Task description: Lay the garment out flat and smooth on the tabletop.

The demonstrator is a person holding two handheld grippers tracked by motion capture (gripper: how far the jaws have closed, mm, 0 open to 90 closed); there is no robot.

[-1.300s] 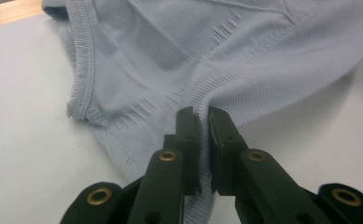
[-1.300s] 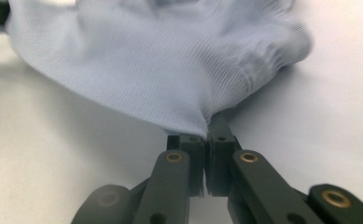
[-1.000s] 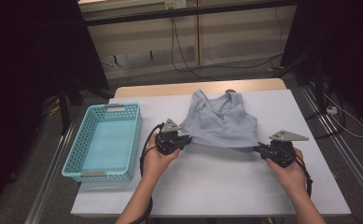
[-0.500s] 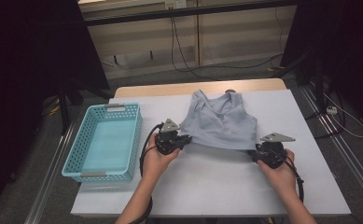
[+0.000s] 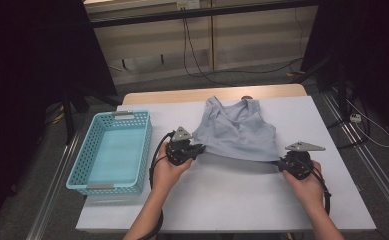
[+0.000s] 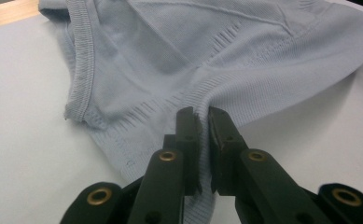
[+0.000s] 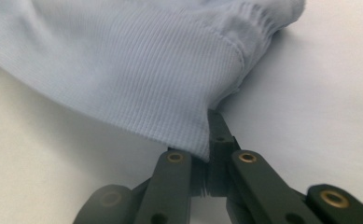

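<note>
Top (image 5: pixel 238 132) flat on table (image 5: pixel 232 205) beyond both hands, hem nearest: left gripper (image 6: pixel 203 122) clamped on hem's left corner, right gripper (image 7: pixel 210 135) jaws just closed onto right corner, hem spanning btwn them.

The white table sheet (image 5: pixel 232 200) is evenly lit from above, while darkness is seen at 9 and 3 o'clock. Soft shadow is cast beneath the pale blue ribbed knit top (image 6: pixel 244 60). The near black jaws are blurred.

Lab-like recording room: black curtains (image 5: pixel 27 75), trailing floor cables (image 5: pixel 242 72), white-topped table (image 5: pixel 232 200).
</note>
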